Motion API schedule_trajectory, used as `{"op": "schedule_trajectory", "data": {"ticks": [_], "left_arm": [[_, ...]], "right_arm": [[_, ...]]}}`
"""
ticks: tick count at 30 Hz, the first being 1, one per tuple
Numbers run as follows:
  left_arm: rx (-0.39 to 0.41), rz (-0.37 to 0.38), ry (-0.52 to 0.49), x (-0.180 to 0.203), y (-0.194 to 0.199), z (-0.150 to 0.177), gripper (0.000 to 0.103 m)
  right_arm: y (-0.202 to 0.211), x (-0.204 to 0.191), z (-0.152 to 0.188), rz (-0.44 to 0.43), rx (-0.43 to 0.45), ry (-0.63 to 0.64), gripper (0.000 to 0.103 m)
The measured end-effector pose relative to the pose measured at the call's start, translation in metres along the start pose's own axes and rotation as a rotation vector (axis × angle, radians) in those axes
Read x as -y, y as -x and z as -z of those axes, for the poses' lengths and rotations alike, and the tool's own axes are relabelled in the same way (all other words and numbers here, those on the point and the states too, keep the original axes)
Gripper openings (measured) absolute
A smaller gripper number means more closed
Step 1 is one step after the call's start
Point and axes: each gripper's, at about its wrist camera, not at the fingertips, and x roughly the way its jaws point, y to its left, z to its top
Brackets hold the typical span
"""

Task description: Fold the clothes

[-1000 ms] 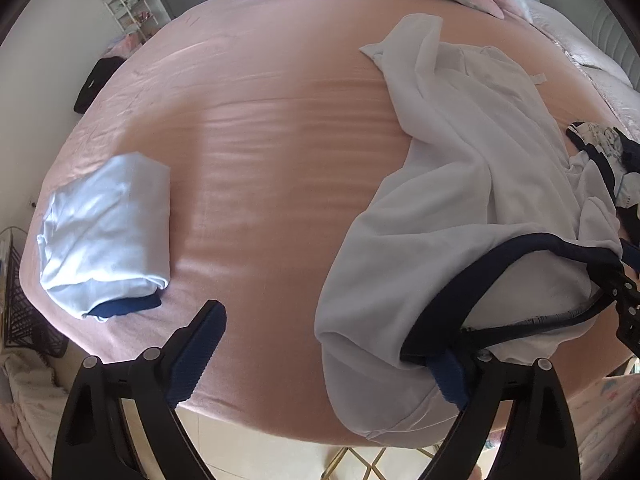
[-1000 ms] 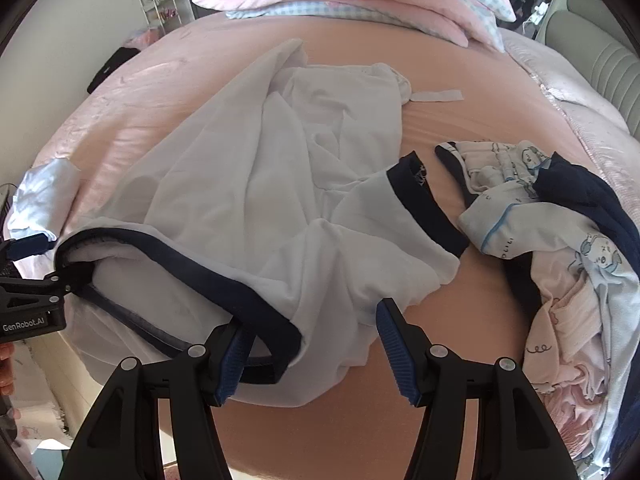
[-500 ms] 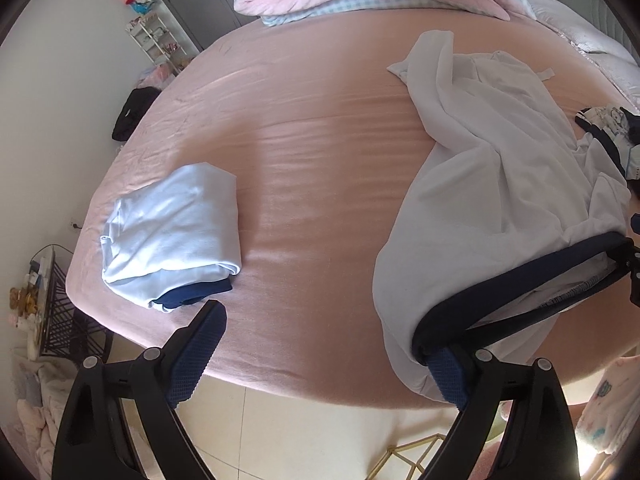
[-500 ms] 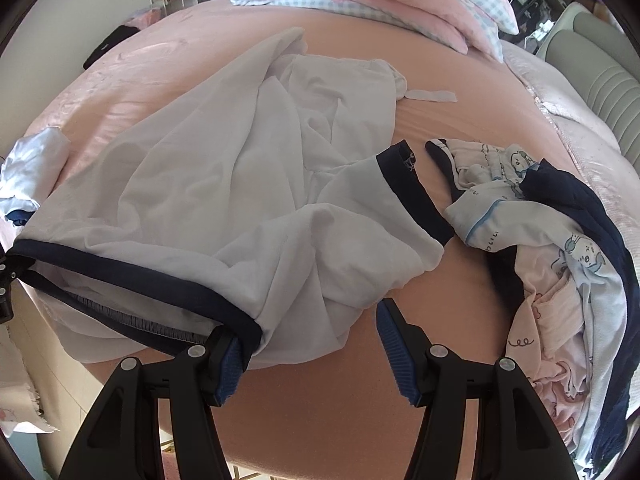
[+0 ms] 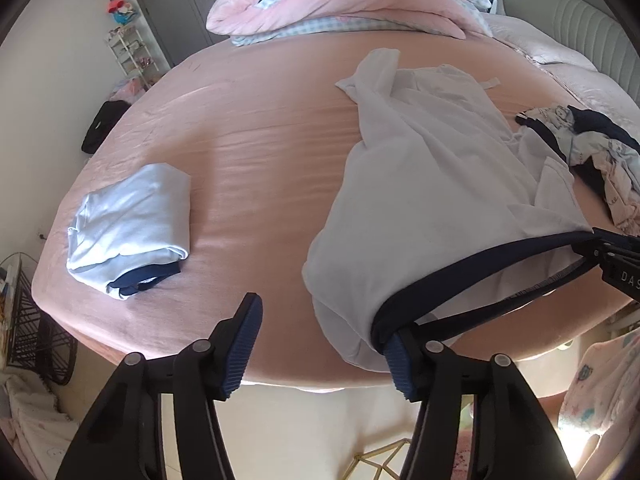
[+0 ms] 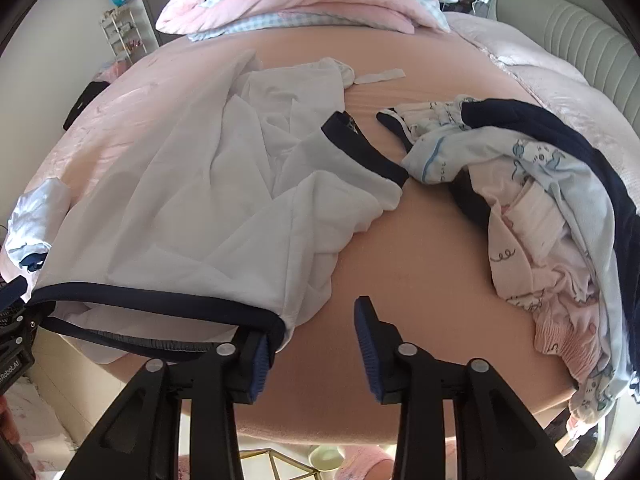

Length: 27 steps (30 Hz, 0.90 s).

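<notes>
A white shirt (image 5: 420, 184) (image 6: 180, 200) with a navy hem (image 5: 480, 264) (image 6: 152, 300) lies crumpled on the pink bed (image 5: 260, 120). Its hem is stretched taut between my two grippers at the bed's near edge. In the left wrist view the hem hooks round the right finger of my left gripper (image 5: 320, 332). In the right wrist view it hooks round the left finger of my right gripper (image 6: 314, 328). Both pairs of jaws are closing, but a wide gap still shows bare sheet between the pads, which press on nothing.
A folded light-blue garment (image 5: 132, 224) lies at the bed's left. A pile of mixed clothes (image 6: 540, 200) sits at the right. A pink quilt (image 5: 340, 4) is stacked at the far end. A black wire basket (image 5: 28, 328) stands on the floor left.
Both grippers have pulled back toward the bed's near edge, dragging the shirt and drawing its navy hem straight. Both pairs of jaws stand narrower than before.
</notes>
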Motion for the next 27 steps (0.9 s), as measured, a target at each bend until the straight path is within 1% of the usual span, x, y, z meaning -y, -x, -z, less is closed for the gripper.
{"op": "schedule_trajectory", "data": {"ticks": [2,3,7,11,16,18,23,27], "left_arm": [[0.005,-0.011,-0.022,0.005,0.0,0.003,0.044],[0.002,-0.007,-0.026,0.007,0.0,0.004,0.038],[-0.022,0.037,-0.009,0.004,0.002,0.011,0.037],[-0.019,0.058,-0.032,0.007,0.007,0.022,0.037],[-0.03,0.069,-0.063,0.016,0.008,0.034,0.038],[-0.028,0.084,-0.07,0.018,0.009,0.035,0.037],[-0.016,0.125,-0.103,0.026,0.012,0.036,0.038],[0.009,0.137,-0.124,0.032,0.013,0.039,0.038]], "right_arm": [[-0.002,-0.002,0.005,-0.001,-0.009,0.024,0.028],[-0.003,-0.003,0.008,-0.008,-0.016,0.038,0.028],[-0.003,-0.001,0.02,-0.005,-0.042,0.044,0.028],[0.003,0.004,0.029,0.008,-0.043,0.04,0.028],[0.005,0.004,0.04,0.051,-0.053,0.041,0.028],[0.006,0.006,0.042,0.073,-0.052,0.036,0.028],[0.01,0.02,0.047,0.084,-0.07,-0.036,0.028],[0.01,0.029,0.048,0.08,-0.079,-0.066,0.028]]}}
